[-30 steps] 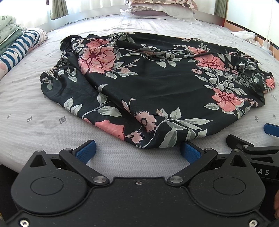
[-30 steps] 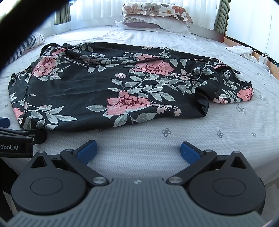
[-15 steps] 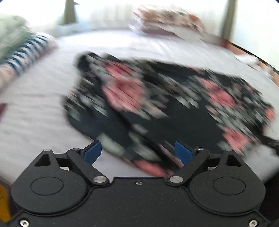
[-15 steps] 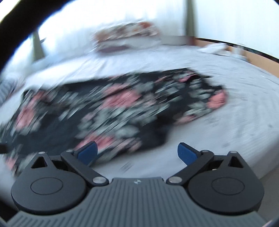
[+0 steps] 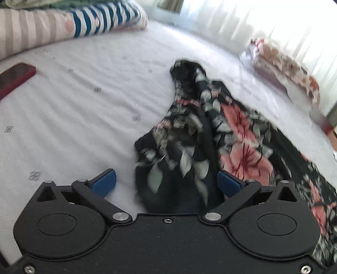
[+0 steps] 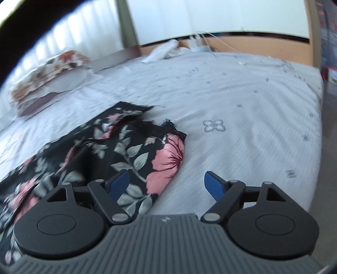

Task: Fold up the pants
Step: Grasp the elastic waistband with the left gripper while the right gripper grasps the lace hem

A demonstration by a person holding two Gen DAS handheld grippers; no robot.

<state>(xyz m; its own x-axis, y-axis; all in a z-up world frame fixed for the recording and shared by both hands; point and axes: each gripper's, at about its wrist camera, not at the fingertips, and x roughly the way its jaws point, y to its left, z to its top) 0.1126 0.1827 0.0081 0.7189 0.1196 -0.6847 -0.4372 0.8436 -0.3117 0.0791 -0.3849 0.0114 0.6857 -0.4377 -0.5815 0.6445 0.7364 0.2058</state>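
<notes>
Covering both views, the white quilted bed (image 5: 80,109) carries the black floral-print pants (image 5: 210,134), crumpled and stretched across it. Only the left wrist view shows the striped blue-and-white bedding roll (image 5: 101,19) and dark red phone (image 5: 14,78); only the right shows the wooden headboard (image 6: 263,47). The left gripper (image 5: 166,183) has just been opening around one end, untouched; the right gripper (image 6: 166,183), spread, has just been closing over the other.
</notes>
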